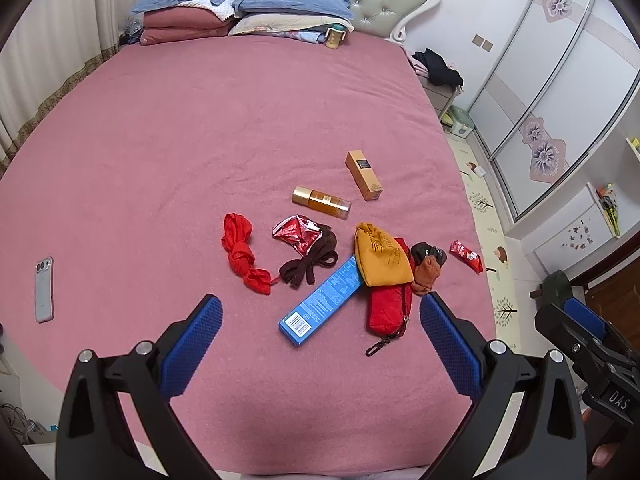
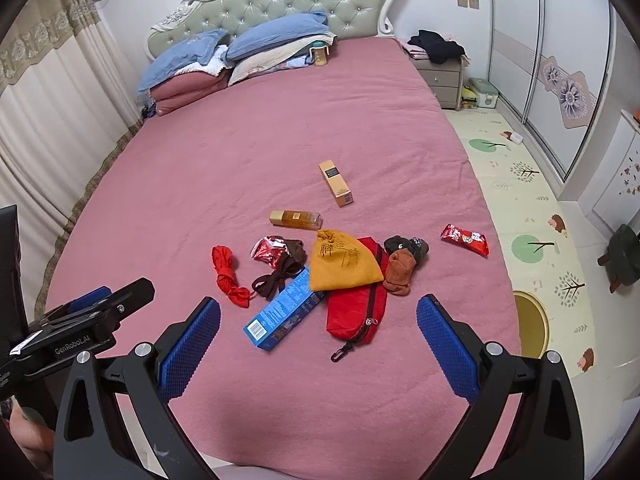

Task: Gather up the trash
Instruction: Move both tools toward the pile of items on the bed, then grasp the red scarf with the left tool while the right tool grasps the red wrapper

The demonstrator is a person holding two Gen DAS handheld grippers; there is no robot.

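A litter of items lies on the pink bed (image 1: 200, 140). A crumpled red foil wrapper (image 1: 298, 234) (image 2: 267, 251) sits mid-pile, and a red snack wrapper (image 1: 466, 255) (image 2: 465, 239) lies apart near the bed's right edge. A blue carton (image 1: 324, 300) (image 2: 286, 312) lies closest, partly under a yellow pouch (image 1: 382, 258) (image 2: 344, 264). My left gripper (image 1: 320, 312) hovers open over the bed's near end, just short of the carton. Beside it, my right gripper (image 2: 319, 308) is open too and holds nothing.
Also in the pile: an orange box (image 2: 336, 183), a gold bottle (image 2: 296, 219), a red zip pouch (image 2: 356, 308), red cloth (image 2: 226, 274), brown ties (image 2: 280, 276), socks (image 2: 404, 260). A phone (image 1: 43, 290) lies far left. A round bin (image 2: 530, 324) and stool (image 2: 622, 252) stand on the floor right.
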